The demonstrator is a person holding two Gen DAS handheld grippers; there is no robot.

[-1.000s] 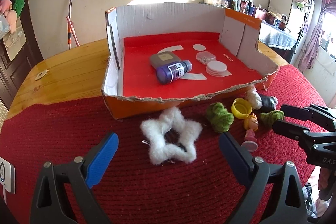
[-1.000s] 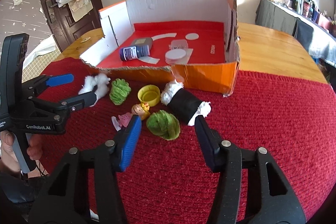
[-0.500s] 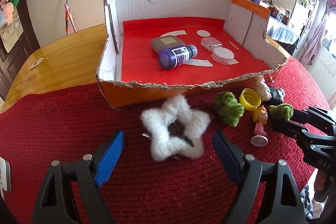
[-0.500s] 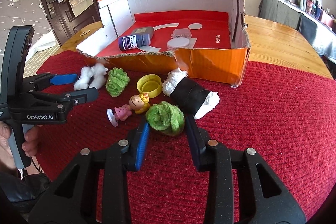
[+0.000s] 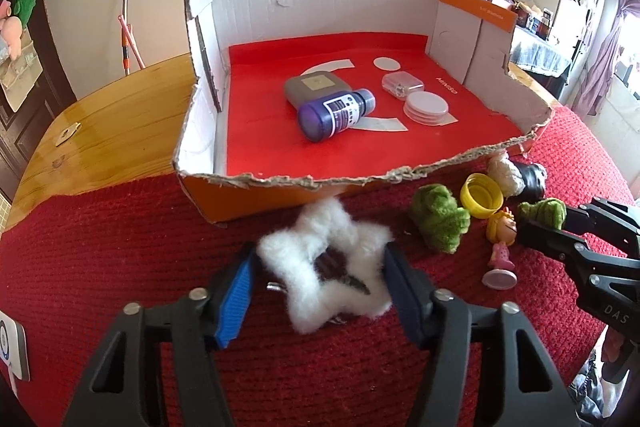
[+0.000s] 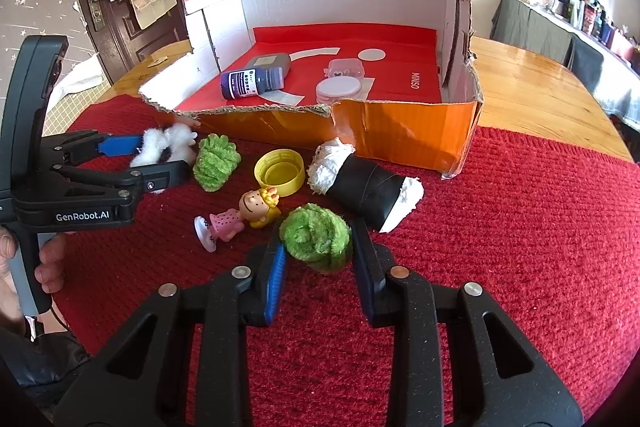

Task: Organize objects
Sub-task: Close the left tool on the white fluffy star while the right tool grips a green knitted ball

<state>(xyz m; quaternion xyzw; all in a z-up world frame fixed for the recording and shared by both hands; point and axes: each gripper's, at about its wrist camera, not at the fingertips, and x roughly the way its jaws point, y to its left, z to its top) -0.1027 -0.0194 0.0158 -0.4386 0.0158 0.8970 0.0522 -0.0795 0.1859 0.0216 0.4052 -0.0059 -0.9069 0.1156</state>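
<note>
**Left wrist view: jaws closing round star**

Left wrist view: white star [image 5: 326, 263] flat on the red bench cloth, squarely between the left gripper [image 5: 318, 291] jaws, now closing, pads at its side points. Box [image 5: 280, 183] just beyond, straight ahead. Right gripper [image 6: 318, 255] jaws clamped on green pompom [image 6: 316, 237]. A second ago: both sets of jaws wide apart, nothing gripped.

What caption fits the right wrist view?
Right gripper shut on green pompom; left gripper closing around white star.
</note>
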